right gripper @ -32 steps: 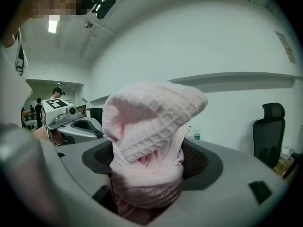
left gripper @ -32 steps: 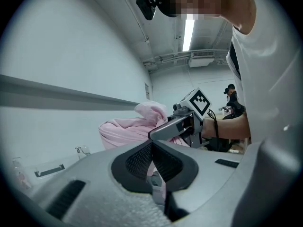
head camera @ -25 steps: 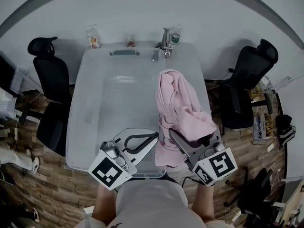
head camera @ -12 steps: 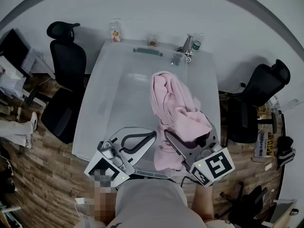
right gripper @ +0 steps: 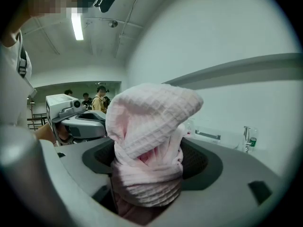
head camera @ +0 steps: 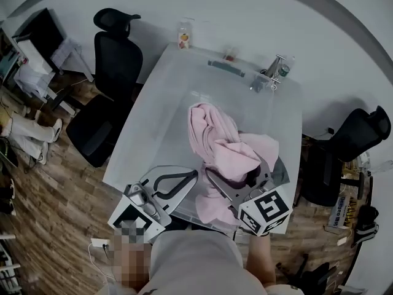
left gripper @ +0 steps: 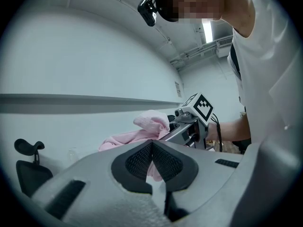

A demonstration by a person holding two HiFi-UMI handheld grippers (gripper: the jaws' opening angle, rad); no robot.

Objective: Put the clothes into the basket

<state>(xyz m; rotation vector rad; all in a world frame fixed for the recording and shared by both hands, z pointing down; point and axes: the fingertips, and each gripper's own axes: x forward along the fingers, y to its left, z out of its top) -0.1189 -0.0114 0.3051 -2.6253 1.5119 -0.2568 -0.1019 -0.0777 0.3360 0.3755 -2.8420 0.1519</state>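
Head view, set against a second ago: swung round, with the table [head camera: 156, 125] now slantwise across the frame rather than square to it, one black chair [head camera: 118, 49] carried from the left edge to the upper left, the second [head camera: 363, 134] pushed out to the right edge. Pink garment [head camera: 212, 141] more bunched than before, no longer stretched straight up the frame but heaped at centre, on the right half of the table. Right tongs [head camera: 233, 168] shifted leftward from the lower right, marker cube [head camera: 264, 211] along with them. Left tongs [head camera: 195, 174] much where they were at lower left.

Counted: one garment, one table, two tongs, two marker cubes, two chairs, one small jar [head camera: 183, 35] at the table's far corner, top centre.

Right gripper view: right tongs clamped on a thick roll of the pink garment, cloth filling the gap and rising above both pads. Left gripper view: left tongs closed, pad tips together, nothing between, pink cloth only beyond.

Poses: both forearms [head camera: 261, 260] up from the bottom edge, either side of a pale torso [head camera: 196, 263]. Left tongs level, aimed toward upper right. Right tongs tipped slightly downward, aimed toward upper left. Tips just beside each other near centre.
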